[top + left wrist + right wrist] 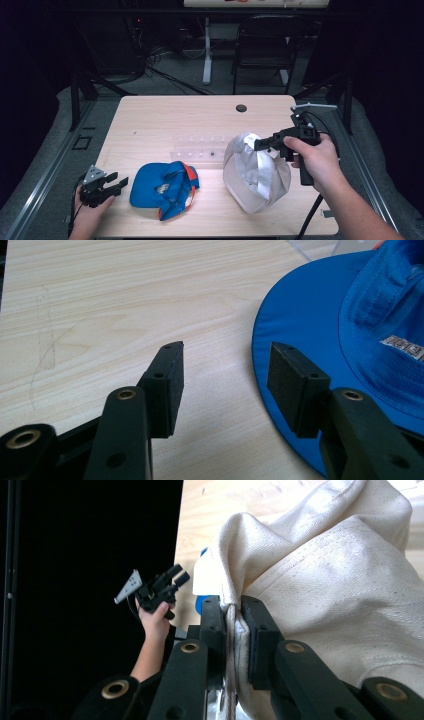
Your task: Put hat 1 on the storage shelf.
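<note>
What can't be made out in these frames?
- White hat: its inside, high view; own folded cloth hides it. In the right gripper view the right gripper covers the pinched edge.
- Blue hat: label cut off by the edge, left gripper view; too small in the high view.
- Clear tray: contents too faint, high view.
- Left gripper: what lies under it, high view.

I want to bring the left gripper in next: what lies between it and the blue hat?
Only bare table. In the left gripper view the left gripper stands open, one pad over the blue hat brim.
</note>
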